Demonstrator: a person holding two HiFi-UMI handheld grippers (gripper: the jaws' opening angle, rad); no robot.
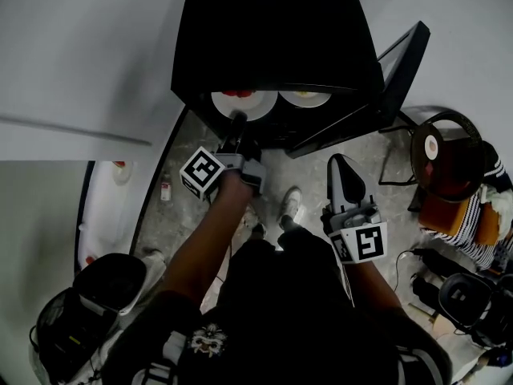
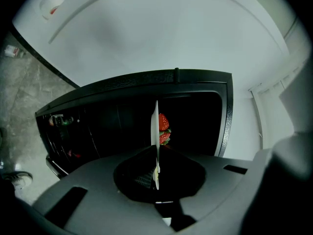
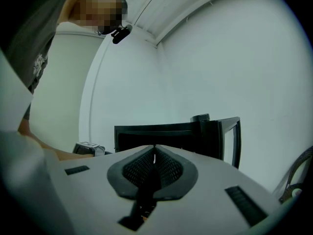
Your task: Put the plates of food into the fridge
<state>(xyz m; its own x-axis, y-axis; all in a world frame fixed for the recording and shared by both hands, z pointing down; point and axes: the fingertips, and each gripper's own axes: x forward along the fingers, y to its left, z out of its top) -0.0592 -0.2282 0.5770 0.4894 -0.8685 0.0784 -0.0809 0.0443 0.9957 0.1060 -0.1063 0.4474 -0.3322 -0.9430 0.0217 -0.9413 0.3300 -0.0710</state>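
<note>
A black mini fridge (image 1: 272,30) stands on the floor with its door (image 1: 401,62) swung open to the right. In its mouth is a white plate of strawberries (image 1: 244,103), and my left gripper (image 1: 236,123) is shut on its near rim. In the left gripper view the plate (image 2: 156,131) shows edge-on between the jaws of the left gripper (image 2: 156,173), with the strawberries (image 2: 164,123) against the dark interior. A second plate with yellow food (image 1: 304,98) lies beside it inside. My right gripper (image 1: 341,167) hangs back, shut and empty; the right gripper (image 3: 154,153) faces the fridge (image 3: 156,131).
A white table (image 1: 48,127) stretches along the left, with a small dish (image 1: 120,171) below its edge. A small bottle (image 1: 166,189) stands on the stone floor. A round brown stool (image 1: 445,155) and cluttered bags are at right. A black bin (image 1: 96,295) stands at lower left.
</note>
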